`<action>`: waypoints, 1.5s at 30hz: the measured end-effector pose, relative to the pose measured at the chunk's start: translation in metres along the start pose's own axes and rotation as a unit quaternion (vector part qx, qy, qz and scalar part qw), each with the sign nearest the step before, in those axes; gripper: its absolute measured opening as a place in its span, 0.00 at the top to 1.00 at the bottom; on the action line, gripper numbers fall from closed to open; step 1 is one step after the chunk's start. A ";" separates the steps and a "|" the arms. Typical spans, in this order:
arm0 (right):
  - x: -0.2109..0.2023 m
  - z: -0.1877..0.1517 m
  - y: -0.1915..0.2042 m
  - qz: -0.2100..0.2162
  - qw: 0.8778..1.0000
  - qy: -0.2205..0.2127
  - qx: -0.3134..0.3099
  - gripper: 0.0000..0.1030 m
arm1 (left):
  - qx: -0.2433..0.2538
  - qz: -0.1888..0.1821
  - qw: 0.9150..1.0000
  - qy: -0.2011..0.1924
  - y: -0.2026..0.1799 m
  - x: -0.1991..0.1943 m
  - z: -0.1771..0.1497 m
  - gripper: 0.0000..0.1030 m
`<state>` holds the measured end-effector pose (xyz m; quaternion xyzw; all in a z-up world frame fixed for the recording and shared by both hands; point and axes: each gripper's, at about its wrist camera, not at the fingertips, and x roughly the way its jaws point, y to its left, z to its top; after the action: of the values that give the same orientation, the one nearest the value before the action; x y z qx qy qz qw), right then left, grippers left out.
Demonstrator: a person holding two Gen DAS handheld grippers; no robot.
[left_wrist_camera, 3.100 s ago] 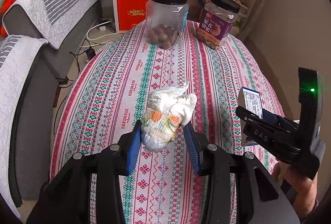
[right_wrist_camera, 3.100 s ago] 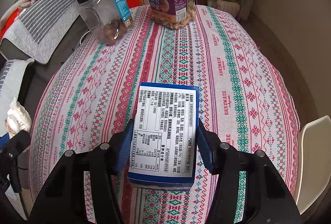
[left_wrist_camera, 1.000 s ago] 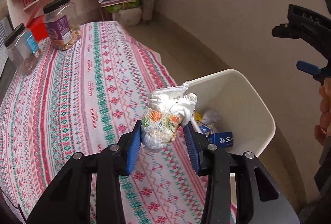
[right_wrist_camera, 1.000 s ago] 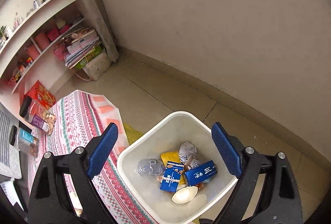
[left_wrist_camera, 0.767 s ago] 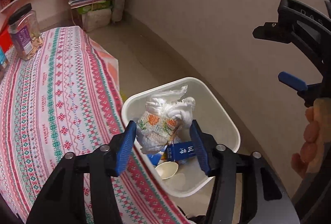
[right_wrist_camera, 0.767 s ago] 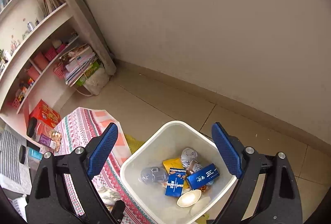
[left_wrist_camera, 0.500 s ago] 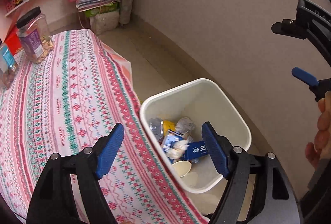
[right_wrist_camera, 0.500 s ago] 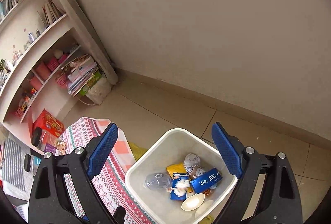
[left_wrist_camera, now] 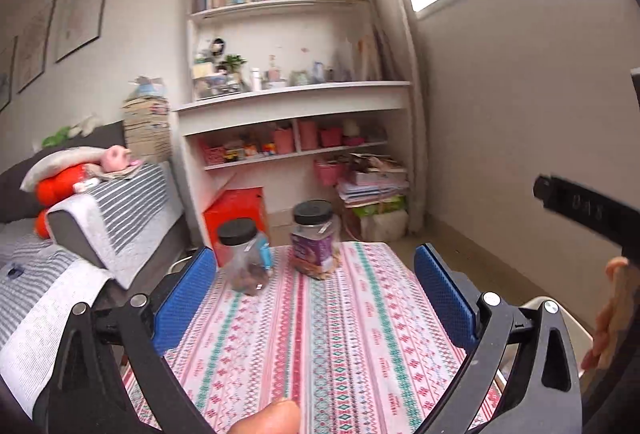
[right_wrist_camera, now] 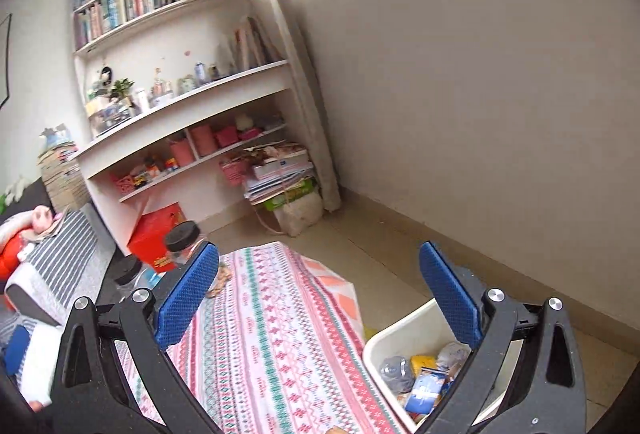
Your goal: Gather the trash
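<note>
Left gripper: jaws spread wide, nothing between the blue pads. It points level across the tabletop, which carries a cloth striped in pink, red and green cross-stitch pattern. Ahead of it, at the far end of the cloth, stand two clear jars with black lids: one just left of centre, one with a purple label just beside it to the right. A fingertip shows at the bottom edge.

Right gripper: jaws also fully apart, empty. Below its right finger sits the white bin on the tiled floor, close against the tabletop edge. The trash lies inside: a clear bottle, a blue carton, yellow and crumpled pieces.

Room: white shelving with books above and pink containers lower down, beyond the jars. Red box at its foot. Grey striped sofa to the left, plain wall to the right.
</note>
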<state>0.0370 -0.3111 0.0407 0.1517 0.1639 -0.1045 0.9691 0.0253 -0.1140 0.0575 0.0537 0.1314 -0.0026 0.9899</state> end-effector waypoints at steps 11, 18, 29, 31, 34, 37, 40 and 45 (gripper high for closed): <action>0.025 -0.052 0.075 0.054 0.992 0.095 -0.058 0.07 | -0.029 0.059 0.992 0.109 0.074 0.045 -0.023 0.07; 0.036 -0.062 0.096 0.039 0.991 0.098 -0.083 0.07 | -0.072 0.058 0.985 0.148 0.100 0.065 -0.026 0.07; 0.048 -0.064 0.107 0.009 0.990 0.109 -0.086 0.07 | -0.072 0.074 0.980 0.169 0.108 0.075 -0.030 0.07; 0.048 -0.065 0.107 0.008 0.990 0.109 -0.086 0.07 | -0.075 0.073 0.979 0.177 0.109 0.078 -0.031 0.07; 0.046 -0.065 0.109 0.008 0.990 0.104 -0.090 0.07 | -0.080 0.075 0.977 0.183 0.110 0.081 -0.033 0.07; 0.043 -0.066 0.110 0.007 0.990 0.101 -0.098 0.07 | -0.084 0.073 0.976 0.188 0.110 0.083 -0.034 0.07; 0.042 -0.065 0.111 0.006 0.990 0.099 -0.100 0.07 | -0.083 0.073 0.976 0.186 0.108 0.083 -0.034 0.07; 0.043 -0.064 0.109 0.008 0.990 0.099 -0.098 0.07 | -0.080 0.073 0.977 0.185 0.107 0.082 -0.035 0.07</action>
<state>0.0855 -0.1946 -0.0036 0.0666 0.2674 -0.0646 0.9591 0.0978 -0.0032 0.0141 -0.0168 0.3077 0.0904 0.9470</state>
